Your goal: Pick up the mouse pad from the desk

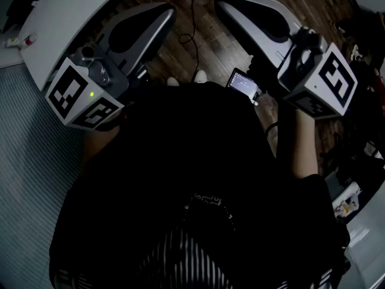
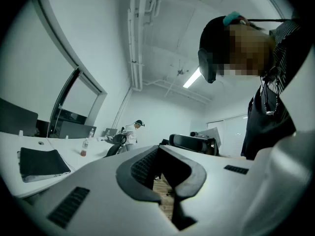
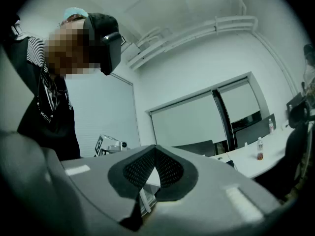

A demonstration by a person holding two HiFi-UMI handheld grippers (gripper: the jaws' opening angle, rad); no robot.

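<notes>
Black slab, most likely the mouse pad (image 2: 42, 162), lies flat on a white desk (image 2: 69, 149), at eight o'clock in the left gripper view. Head view does not show it. Left gripper (image 2: 158, 150) and right gripper (image 3: 155, 149) are both level, tips together, nothing between them. Wooden floor (image 1: 204, 38) lies under both, at twelve o'clock. Step, by my judgement: approach not begun. Next move calls for turning toward the desk, opening one pair of jaws and coming in low at the pad's edge.
</notes>
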